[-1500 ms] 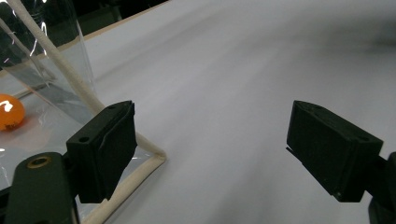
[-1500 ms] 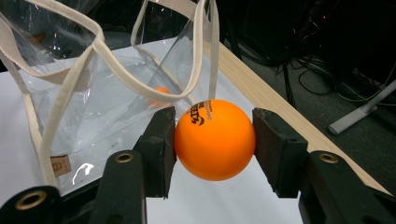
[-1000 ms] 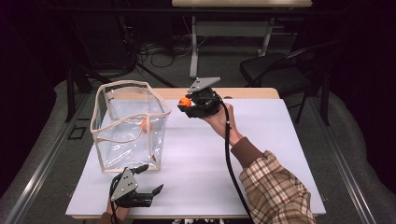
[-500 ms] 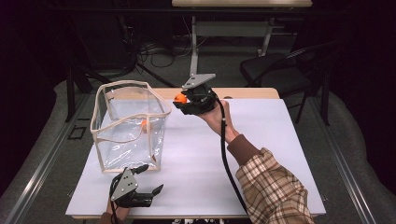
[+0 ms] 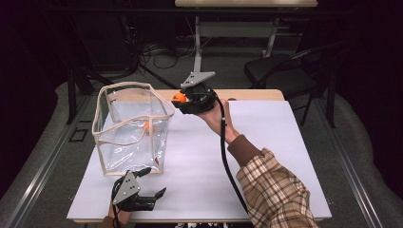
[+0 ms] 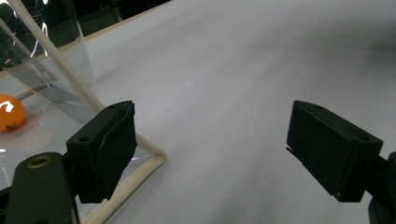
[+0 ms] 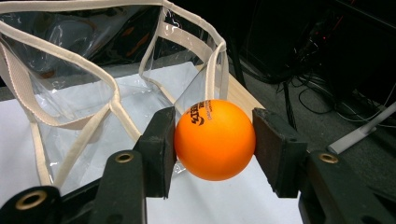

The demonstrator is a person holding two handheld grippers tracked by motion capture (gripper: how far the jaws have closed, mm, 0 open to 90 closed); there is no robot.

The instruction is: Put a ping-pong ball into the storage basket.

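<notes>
Clamping orange ball (image 7: 215, 139) beside clear bag (image 7: 112, 100)

Light falls from above onto the white tabletop (image 5: 266, 156), which looks bright, while the room far behind and at both sides is very dark. The clear plastic bag with cream trim (image 5: 130, 128) shows small white shiny spots, and in the right gripper view the round orange ball (image 7: 215, 139) is sharp and glowing with soft shine on top. In the left gripper view the far part of the table is blurry and grey, and the near black jaws look dark.
</notes>
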